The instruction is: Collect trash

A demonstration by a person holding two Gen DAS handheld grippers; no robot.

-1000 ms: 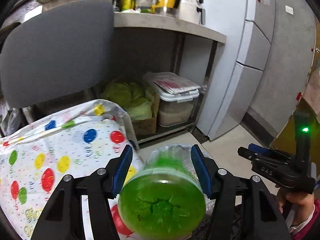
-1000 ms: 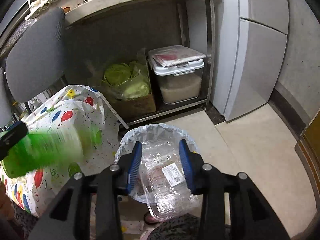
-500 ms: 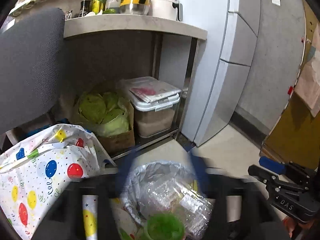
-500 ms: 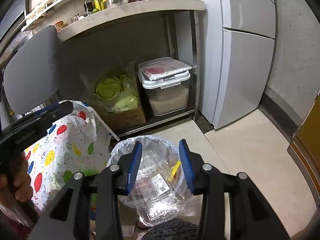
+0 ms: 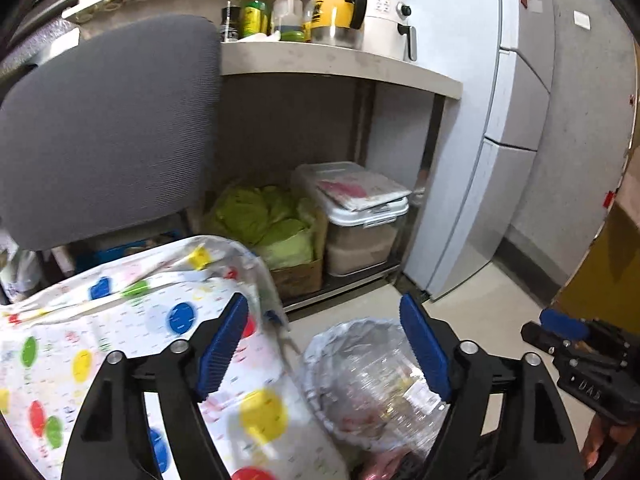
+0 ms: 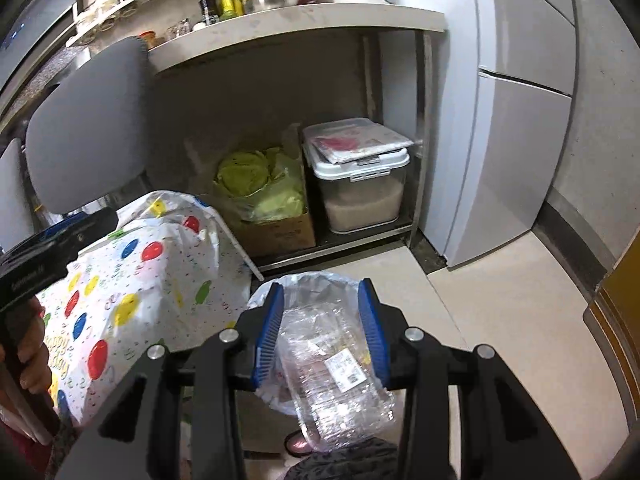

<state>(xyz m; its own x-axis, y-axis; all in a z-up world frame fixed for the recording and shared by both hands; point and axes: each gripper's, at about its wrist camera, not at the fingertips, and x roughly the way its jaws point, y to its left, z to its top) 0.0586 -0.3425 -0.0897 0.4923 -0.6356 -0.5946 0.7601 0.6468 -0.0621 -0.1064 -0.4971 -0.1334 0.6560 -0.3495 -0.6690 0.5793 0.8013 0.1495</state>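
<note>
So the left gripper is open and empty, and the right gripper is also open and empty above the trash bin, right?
Not quite. The left gripper is open and empty, but the right gripper is shut on a clear plastic container above the trash bin, as the right wrist view shows.

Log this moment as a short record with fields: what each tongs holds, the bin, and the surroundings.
left tongs: open, nothing between the pads
right tongs: shut on clear plastic container, held above the bin
trash bin: on the floor, lined with a clear bag, beside the table
tablecloth: white with coloured balloon dots, draped over the table edge
under-counter shelf: cardboard box of cabbages left, lidded rice container right
chair: grey backrest behind the table
</note>
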